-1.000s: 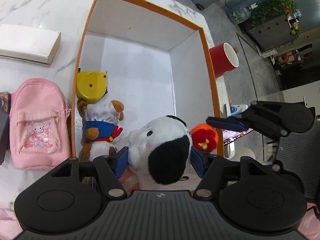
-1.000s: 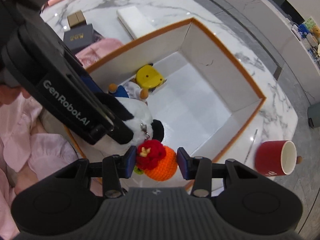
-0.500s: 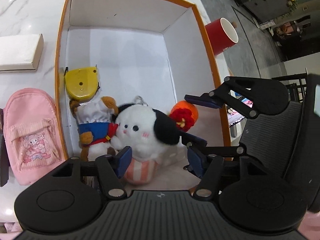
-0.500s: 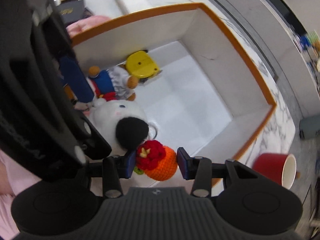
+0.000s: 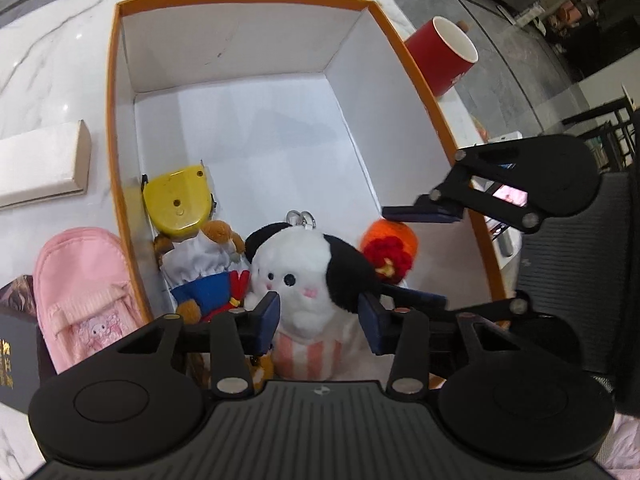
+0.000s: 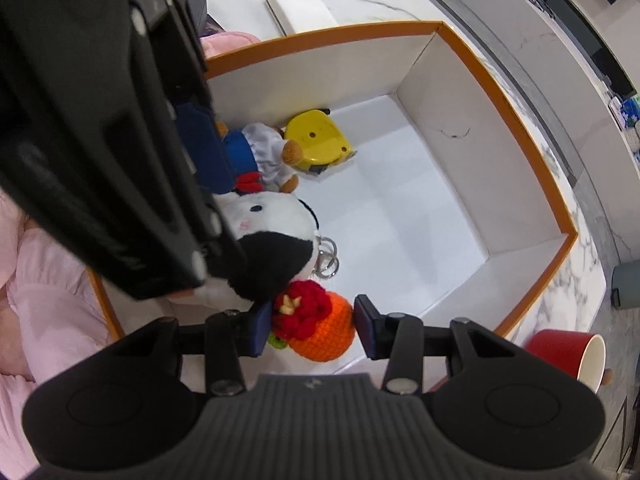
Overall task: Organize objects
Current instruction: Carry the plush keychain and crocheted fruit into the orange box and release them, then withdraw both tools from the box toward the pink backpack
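Observation:
An orange-rimmed white box [image 5: 116, 128] holds a yellow tape measure [image 5: 178, 204], a brown bear plush in blue and white [image 5: 204, 268], a white and black dog plush [image 5: 304, 276] and an orange crochet ball with a red flower [image 5: 388, 248]. My left gripper [image 5: 318, 316] is open, its pads apart either side of the dog plush, which rests on the box floor. My right gripper [image 6: 314, 326] is open around the orange ball [image 6: 324, 330], with a gap at the right pad. The dog plush [image 6: 264, 232] lies just beyond it.
A pink mini backpack [image 5: 80, 296] and a dark box [image 5: 16, 352] lie left of the orange box. A white flat box [image 5: 40, 164] sits further back. A red cup [image 5: 440, 56] stands at the box's right, near the table edge. The far half of the box floor is bare.
Both grippers came down into the box. The left one let go of the dog plush, now on the floor. The right pads have opened around the orange ball.

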Available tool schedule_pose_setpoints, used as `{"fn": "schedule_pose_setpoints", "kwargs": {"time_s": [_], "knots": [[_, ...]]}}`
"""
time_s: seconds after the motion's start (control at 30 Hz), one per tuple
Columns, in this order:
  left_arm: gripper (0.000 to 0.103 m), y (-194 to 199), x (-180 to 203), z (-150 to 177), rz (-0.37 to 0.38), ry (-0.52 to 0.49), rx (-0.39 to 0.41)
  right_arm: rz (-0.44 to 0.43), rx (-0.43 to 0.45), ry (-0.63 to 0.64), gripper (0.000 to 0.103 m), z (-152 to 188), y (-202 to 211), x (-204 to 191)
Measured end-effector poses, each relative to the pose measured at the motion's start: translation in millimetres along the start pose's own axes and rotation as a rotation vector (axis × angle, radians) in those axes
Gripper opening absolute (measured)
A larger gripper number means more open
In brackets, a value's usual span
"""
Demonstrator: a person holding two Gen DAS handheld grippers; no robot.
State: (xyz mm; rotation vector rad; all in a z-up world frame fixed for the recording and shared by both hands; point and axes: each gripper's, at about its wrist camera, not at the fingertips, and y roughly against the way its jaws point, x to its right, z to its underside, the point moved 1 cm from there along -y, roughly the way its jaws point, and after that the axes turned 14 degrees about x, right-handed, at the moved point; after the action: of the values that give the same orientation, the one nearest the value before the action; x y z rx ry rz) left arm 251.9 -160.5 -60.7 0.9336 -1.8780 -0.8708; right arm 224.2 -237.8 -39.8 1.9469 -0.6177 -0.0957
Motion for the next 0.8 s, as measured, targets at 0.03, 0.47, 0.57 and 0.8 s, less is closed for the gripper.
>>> {"fn": "schedule_pose_setpoints", "kwargs": {"time_s": [0.03,0.47,0.57,0.8], "knots": [[0.048,-2,0,1,0.002,0.004,-0.002,-0.008,-0.011,-0.009,0.046,0,1,1],[0.036,-1,-4,9,-0.015,-0.018,0.012,-0.208,-0.183,-0.341,0.047,8,-23,3],[0.037,1,-6,9,-0.005,-0.017,0.013,-0.253,-0.195,-0.430,0.047,14,-28,8],[0.037,7,-10,11,0.008,-0.008,0.013,-0.281,-0.182,-0.506,0.052,23,-29,7]]}}
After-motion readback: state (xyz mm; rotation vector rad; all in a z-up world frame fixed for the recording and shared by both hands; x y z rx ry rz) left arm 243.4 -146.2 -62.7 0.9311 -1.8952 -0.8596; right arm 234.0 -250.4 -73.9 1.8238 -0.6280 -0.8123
